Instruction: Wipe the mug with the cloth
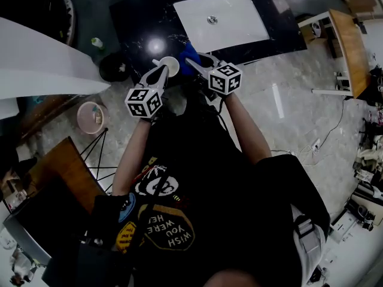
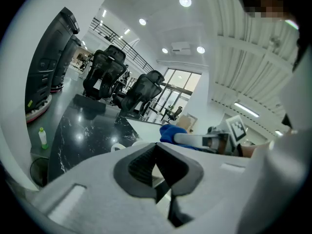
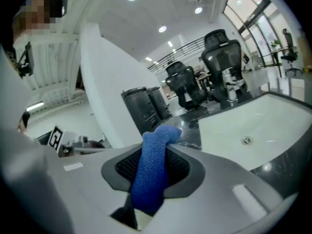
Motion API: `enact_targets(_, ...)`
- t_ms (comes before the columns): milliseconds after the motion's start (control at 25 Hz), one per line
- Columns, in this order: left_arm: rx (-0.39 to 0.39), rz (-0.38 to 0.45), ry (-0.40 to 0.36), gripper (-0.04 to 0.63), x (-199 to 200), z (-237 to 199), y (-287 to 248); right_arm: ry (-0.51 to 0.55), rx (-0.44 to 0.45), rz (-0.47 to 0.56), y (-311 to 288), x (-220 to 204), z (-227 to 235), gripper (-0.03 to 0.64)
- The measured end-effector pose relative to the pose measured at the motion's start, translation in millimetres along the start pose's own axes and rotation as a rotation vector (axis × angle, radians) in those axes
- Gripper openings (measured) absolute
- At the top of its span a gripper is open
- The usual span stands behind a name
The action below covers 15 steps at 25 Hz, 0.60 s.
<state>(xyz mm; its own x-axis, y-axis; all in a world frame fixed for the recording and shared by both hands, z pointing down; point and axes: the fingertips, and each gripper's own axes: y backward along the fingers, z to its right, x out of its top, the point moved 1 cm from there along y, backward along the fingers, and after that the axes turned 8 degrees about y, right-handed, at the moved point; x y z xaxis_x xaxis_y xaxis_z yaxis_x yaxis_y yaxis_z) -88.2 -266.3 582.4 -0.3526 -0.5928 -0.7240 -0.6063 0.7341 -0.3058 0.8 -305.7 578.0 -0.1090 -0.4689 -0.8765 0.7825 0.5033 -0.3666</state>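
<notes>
In the head view a white mug (image 1: 170, 66) is held over the edge of the black counter (image 1: 137, 17), with my left gripper (image 1: 160, 70) shut on it. In the left gripper view only a small white curve of the mug (image 2: 117, 147) shows past the closed pads (image 2: 141, 165). A blue cloth (image 1: 188, 54) is pinched in my right gripper (image 1: 194, 62), just right of the mug and close to it. In the right gripper view the cloth (image 3: 152, 174) stands up between the pads. The cloth (image 2: 170, 132) also shows in the left gripper view.
A white sink basin (image 1: 221, 20) is set in the counter beyond the grippers. On the floor at the left are a black bin (image 1: 114, 68), a pink bucket (image 1: 90, 117) and a green bottle (image 1: 96, 42). A wooden desk (image 1: 353, 46) stands at the far right.
</notes>
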Motion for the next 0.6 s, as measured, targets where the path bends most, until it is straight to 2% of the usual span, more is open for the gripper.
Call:
enact_targets(80,-0.004,0.01,0.017,0.003,-0.8,0.4,2.4,-0.049,-0.042,0.018,-8.8,7.3,15.6,0.104)
enact_targets(160,-0.018,0.028,0.068,0.003,-0.5,0.6,3.0,-0.049,-0.025,-0.036,-18.8,-3.9,13.5,0.104)
enact_targets(280,-0.038,0.061,0.15,0.003,2.2,0.0,1.9,0.062,0.026,-0.221,-23.4,-52.0,-8.9,0.104)
enact_targets(360,-0.036,0.066,0.157,0.003,2.6,1.6,0.1,0.128,0.068,-0.28,-14.6,-77.4,-30.5,0.104)
enact_targets(480,-0.037,0.062,0.14,0.004,2.1,3.1,-1.4,0.18,0.128,-0.237,0.0,-80.7,-56.5,0.104)
enact_targets(600,-0.04,0.062,0.146,0.004,2.3,3.0,-0.7,0.2,0.084,-0.162,6.8,-54.6,-48.3,0.103)
